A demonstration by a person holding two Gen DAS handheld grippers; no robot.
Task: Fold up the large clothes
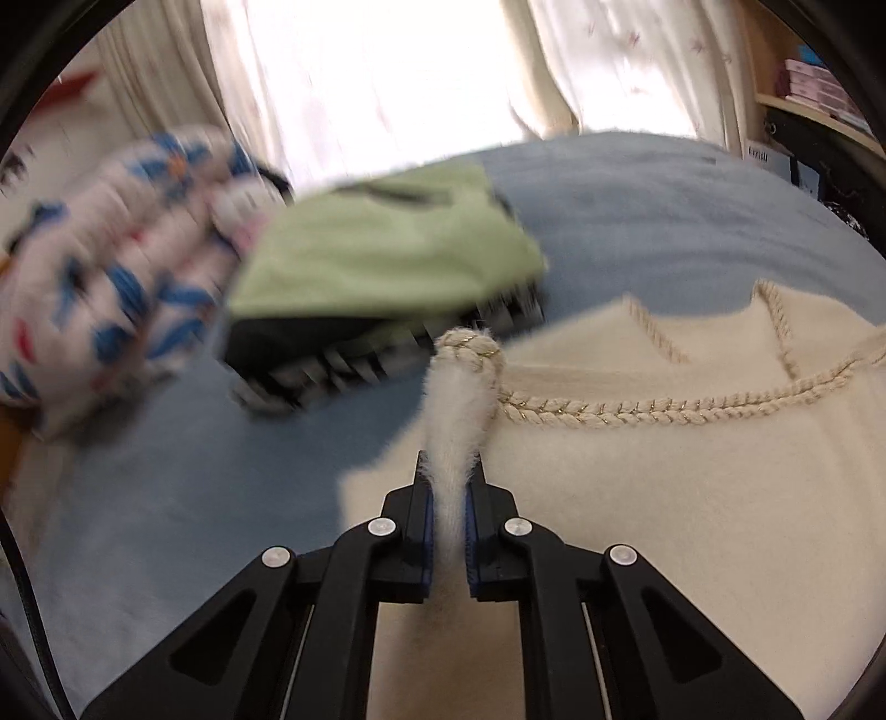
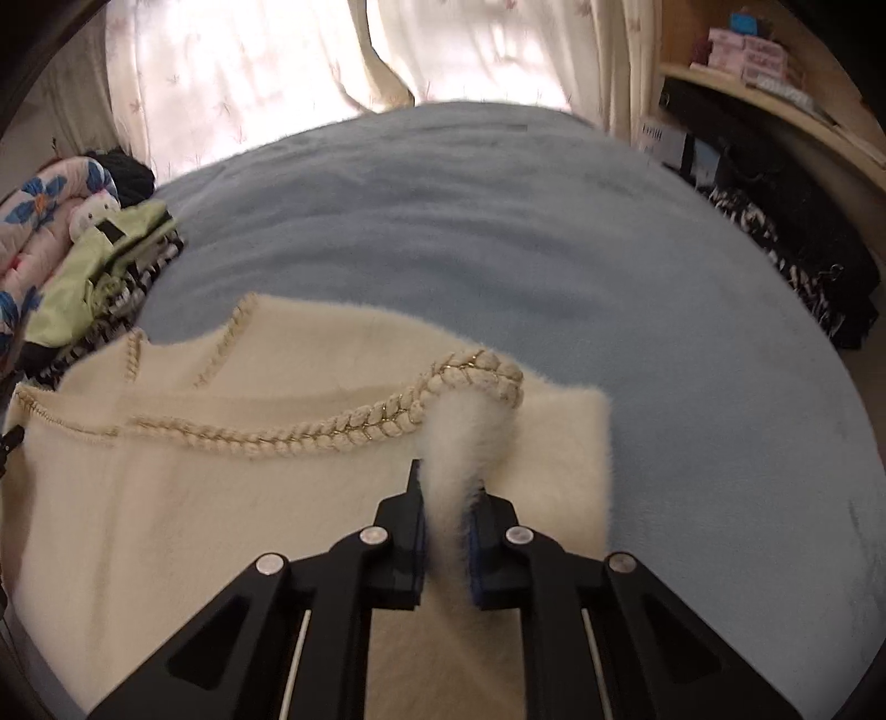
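a wide blue blanket (image 2: 498, 232) covers the bed and serves as the ground for everything else. behind the blanket hang pale curtains (image 2: 266, 72) with light coming through them. on the near part of the blanket lies the cream fuzzy garment (image 2: 194, 498), spread mostly flat, with a braided rope trim (image 2: 310, 435) running along its upper edge; its far edge shows two notched points also edged in trim. at the blanket's left side sits a stack of folded clothes, a light green piece (image 1: 376, 255) on top of a black-and-white patterned one (image 1: 343, 365), and left of that stack a quilted cover with blue flowers (image 1: 111, 266), blurred in the left wrist view. beyond the blanket's right side a wooden shelf (image 2: 775, 105) carries pink boxes (image 2: 747, 52), with dark items below it.

the left claw (image 1: 449, 476) is clenched on a pinched-up fold of the cream garment at its left trimmed edge, the fuzzy cloth rising between the pads to a knot of trim. the right claw (image 2: 447, 487) is likewise clenched on a raised fold at the garment's right trimmed edge, near its right-hand corner on the blanket.
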